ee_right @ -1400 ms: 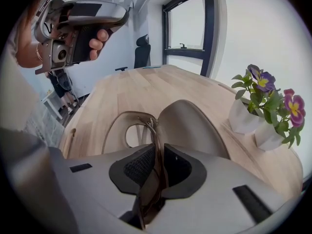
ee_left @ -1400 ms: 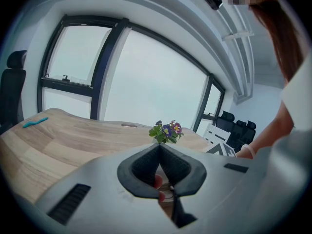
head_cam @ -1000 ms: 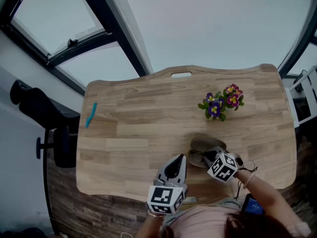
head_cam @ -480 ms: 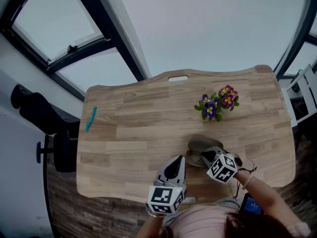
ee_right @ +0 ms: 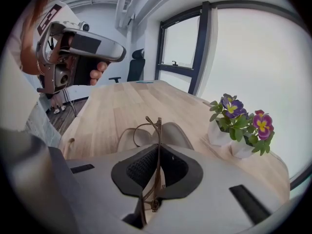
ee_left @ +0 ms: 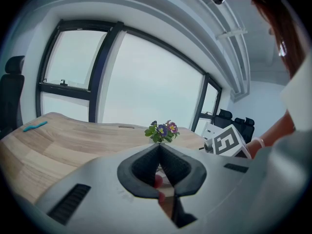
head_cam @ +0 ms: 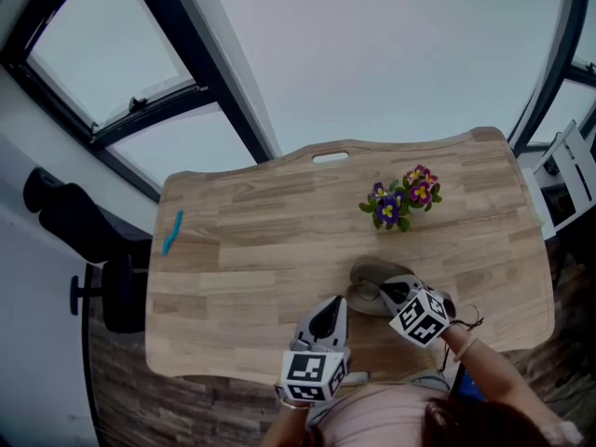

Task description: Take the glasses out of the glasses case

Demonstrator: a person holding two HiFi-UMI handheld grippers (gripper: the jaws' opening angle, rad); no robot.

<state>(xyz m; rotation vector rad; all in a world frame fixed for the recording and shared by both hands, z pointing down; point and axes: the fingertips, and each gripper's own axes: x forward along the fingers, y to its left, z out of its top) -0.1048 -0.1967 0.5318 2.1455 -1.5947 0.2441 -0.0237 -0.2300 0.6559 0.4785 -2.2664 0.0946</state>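
An open grey glasses case (head_cam: 372, 276) lies on the wooden table (head_cam: 242, 250) near its front edge. My right gripper (head_cam: 391, 289) is over the case, shut on the thin brown-framed glasses (ee_right: 152, 129). The frame runs between its jaws, and the lenses hang just above the case (ee_right: 173, 133). My left gripper (head_cam: 328, 317) hovers to the left of the case, its jaws closed together with nothing held; its tips (ee_left: 159, 146) point toward the flowers. The right gripper's marker cube (ee_left: 226, 141) shows to its right.
Two small pots of purple and pink flowers (head_cam: 400, 198) stand behind the case, close to the right gripper's far side (ee_right: 239, 123). A blue object (head_cam: 172, 231) lies at the table's left edge. A black office chair (head_cam: 84, 226) stands left of the table.
The head camera has shifted a little, so the table sits slightly higher in view. Both grippers stay about where they were, the right one still on the glasses at the case.
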